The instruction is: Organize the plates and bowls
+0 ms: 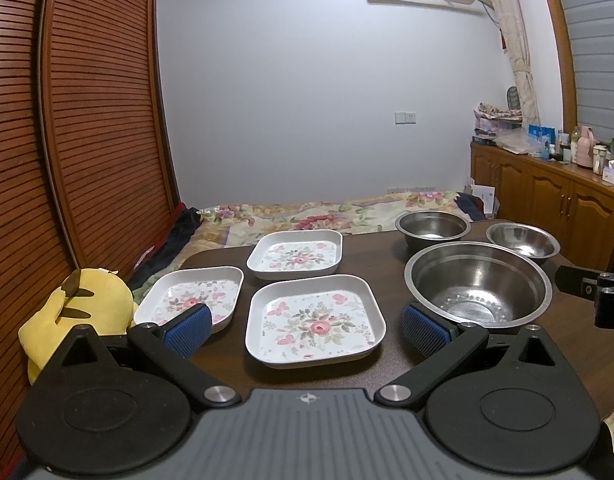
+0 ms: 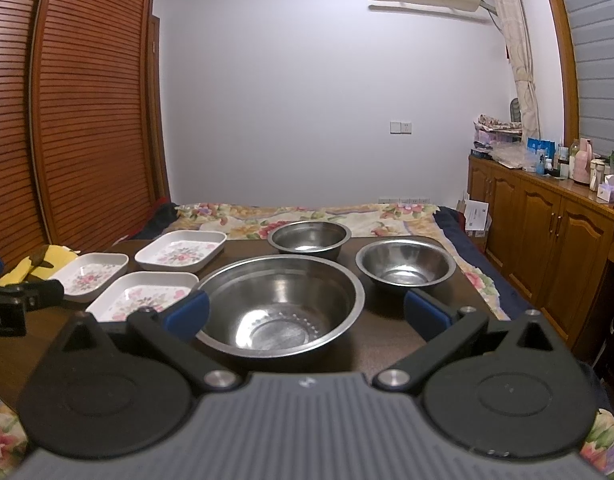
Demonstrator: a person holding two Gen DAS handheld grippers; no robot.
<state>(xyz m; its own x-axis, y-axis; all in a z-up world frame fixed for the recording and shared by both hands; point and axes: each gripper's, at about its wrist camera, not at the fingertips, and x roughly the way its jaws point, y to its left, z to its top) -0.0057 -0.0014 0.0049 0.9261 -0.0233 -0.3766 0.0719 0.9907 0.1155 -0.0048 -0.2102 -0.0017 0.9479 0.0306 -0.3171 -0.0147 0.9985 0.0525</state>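
While nothing is stacked yet, both tools hang above the near edge of the dark wood-grain table (image 1: 447, 364), jaws spread wide & holding nothing. The left gripper (image 1: 305, 326) faces the near plate (image 1: 314, 322), which sits straight ahead between its blue ribbed pads (image 1: 187, 330); the left plate (image 1: 189, 300) lies partly behind the left pad, and the far plate (image 1: 295, 254) is beyond, just apart from the other two. The right gripper (image 2: 307, 312) faces the big bowl (image 2: 281, 306), directly ahead; the mid bowl (image 2: 405, 268) is ahead to its right, the far bowl (image 2: 309, 238) behind the big one.

Likely step: first pick, w/ plates for the left tool & bowls for the right. To do it well, the left should pinch one rim edge of a plate, not span the whole dish; lift clear, then lower squarely into another so corners line up. The right should nest the smaller bowls into the big one, gripping a rim w/ one pad inside, one outside.

Plates: square, rounded corners, raised rim, glossy white w/ pink floral print, prob. melamine, so slick under the pads. Bowls: round, thin rolled lip, shiny steel, also slippery; the big one has small dots ringing its base, perforation or embossing, can't tell which. A yellow plush toy (image 1: 79, 312) sits off the table's left edge, near the left plate.
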